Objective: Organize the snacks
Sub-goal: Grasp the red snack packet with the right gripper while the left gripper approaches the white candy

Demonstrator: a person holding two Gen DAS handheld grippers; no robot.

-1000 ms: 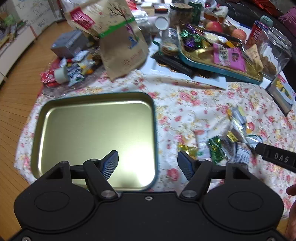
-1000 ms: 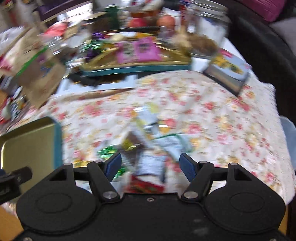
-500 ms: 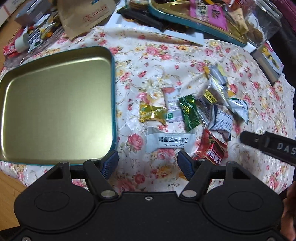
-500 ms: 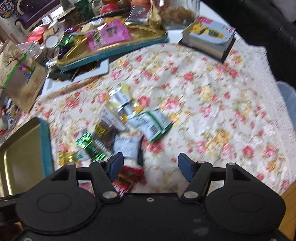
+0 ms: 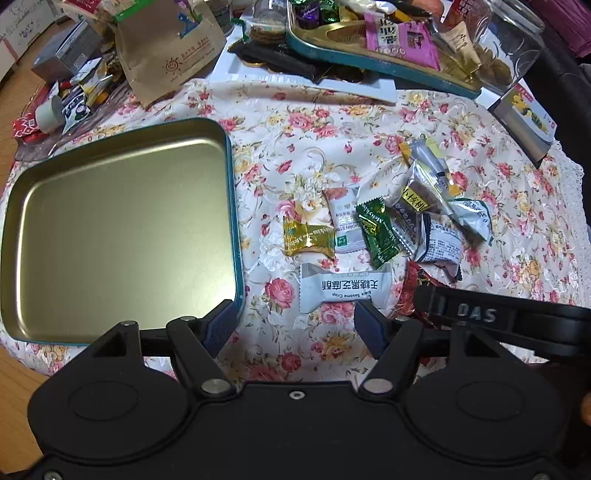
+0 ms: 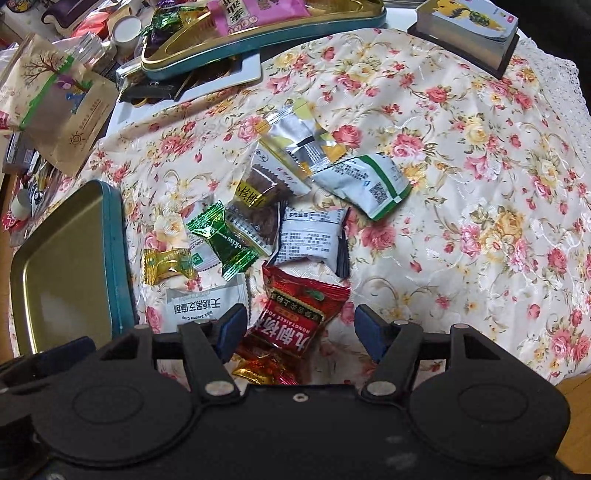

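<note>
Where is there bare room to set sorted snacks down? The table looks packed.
The gold tray is bare inside. The floral cloth lies free right of the snack pile, up to the card box. A bare strip separates pile and tray. The table's far edge is crowded around the filled tin and paper bag.

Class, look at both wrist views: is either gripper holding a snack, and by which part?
Nothing is held. The left gripper is open over bare cloth; the right gripper is closing around the red packet, fingers not yet touching.
</note>
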